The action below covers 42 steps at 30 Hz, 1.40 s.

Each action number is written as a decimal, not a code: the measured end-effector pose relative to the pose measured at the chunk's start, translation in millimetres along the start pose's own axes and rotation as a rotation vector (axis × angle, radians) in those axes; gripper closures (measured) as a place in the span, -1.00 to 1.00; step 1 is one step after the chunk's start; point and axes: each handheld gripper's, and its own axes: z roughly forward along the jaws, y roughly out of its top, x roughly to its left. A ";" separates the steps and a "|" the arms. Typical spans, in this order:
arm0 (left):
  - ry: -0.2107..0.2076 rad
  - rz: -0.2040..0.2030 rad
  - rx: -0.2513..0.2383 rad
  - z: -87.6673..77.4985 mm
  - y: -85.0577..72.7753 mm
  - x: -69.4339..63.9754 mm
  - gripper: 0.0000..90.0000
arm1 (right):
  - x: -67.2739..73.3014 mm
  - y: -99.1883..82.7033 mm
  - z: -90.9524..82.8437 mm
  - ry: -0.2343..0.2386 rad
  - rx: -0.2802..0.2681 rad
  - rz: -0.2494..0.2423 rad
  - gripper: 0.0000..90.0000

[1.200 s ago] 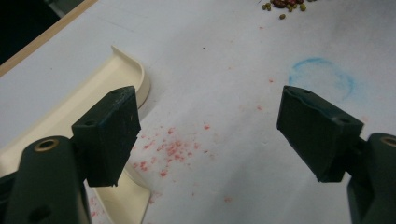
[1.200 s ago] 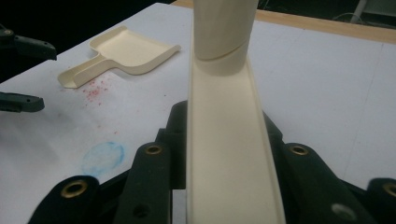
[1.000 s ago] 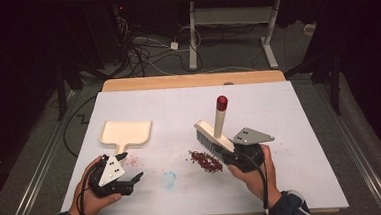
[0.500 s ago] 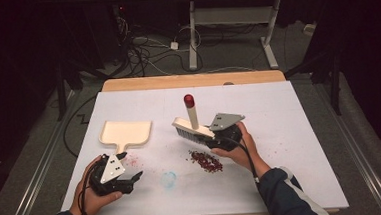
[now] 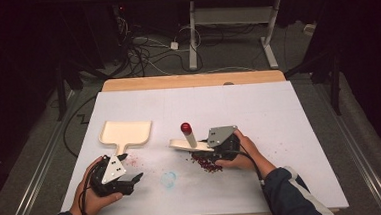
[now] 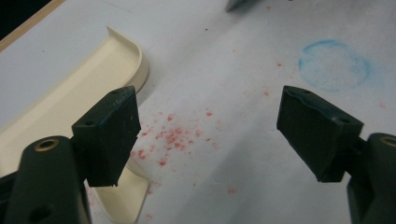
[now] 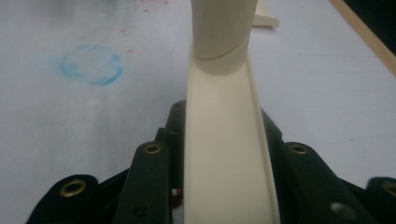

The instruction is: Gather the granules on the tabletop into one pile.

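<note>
Two tools: a cream brush [image 5: 190, 143] and a cream dustpan [image 5: 125, 133], both on the white table [image 5: 279, 117].
Brush: held low over the table near the middle, its red-capped handle [image 5: 186, 129] leaning up and left; its back runs out between the right jaws in the right gripper view [image 7: 224, 154].
Right tongs [image 5: 212, 147]: clamped on the brush head, jaws pressed against both its sides; a hand wraps the body from the right.
Red crumbs [image 5: 207, 162]: a dark red heap on the table just under and near of the brush, touching the right tongs' side.
Dustpan: lies flat to the left of the brush, well apart from it, handle pointing near toward the left tongs; its rim and handle show at the left of the left gripper view [image 6: 70, 107].
Left tongs [image 5: 130, 167]: jaws wide apart, nothing between them, just beside the dustpan handle, held at the table's near left.
Fine red specks [image 6: 173, 137]: scattered on the table between the open jaws.
Blue ring [image 5: 168, 179]: a smudged chalky circle on the table between the two tongs, near side.
</note>
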 end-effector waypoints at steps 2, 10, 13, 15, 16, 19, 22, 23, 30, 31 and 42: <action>0.001 -0.002 -0.002 0.3 0.4 -0.4 -0.55 | 0.8 -5.3 -6.7 0.019 0.000 -0.020 0.51; -0.008 0.004 0.005 1.7 1.2 -1.0 -0.55 | 2.0 -15.2 -25.9 0.012 -0.004 -0.054 0.51; -0.007 0.004 0.004 0.9 1.0 -0.6 -0.55 | 0.6 -13.5 -30.8 -0.034 -0.024 -0.052 0.51; -0.006 0.003 0.000 0.3 0.9 -0.1 -0.55 | -1.1 -12.0 -35.7 -0.066 -0.047 -0.034 0.51; -0.005 0.001 -0.002 0.0 0.9 0.0 -0.55 | -2.0 -11.0 -38.6 -0.074 -0.056 -0.019 0.51; -0.002 0.002 -0.005 -0.9 1.3 -0.3 -0.55 | -1.3 -5.6 -48.5 -0.093 -0.116 0.034 0.51; 0.000 0.005 -0.005 -1.6 1.6 -0.3 -0.55 | 6.1 5.1 -54.9 -0.108 -0.148 0.115 0.51; 0.000 0.003 -0.006 -1.9 1.6 -0.2 -0.55 | 10.1 8.7 -55.2 -0.100 -0.152 0.147 0.51; -0.005 0.004 -0.007 -1.7 1.9 -0.4 -0.55 | 49.5 26.7 -32.3 -0.108 -0.179 0.451 0.51; -0.006 0.006 -0.005 -1.4 2.0 -0.7 -0.55 | 54.6 28.0 -26.4 -0.110 -0.193 0.492 0.51; -0.017 0.015 0.001 -0.6 1.5 -1.5 -0.55 | 65.1 21.6 7.4 -0.298 -0.054 0.541 0.51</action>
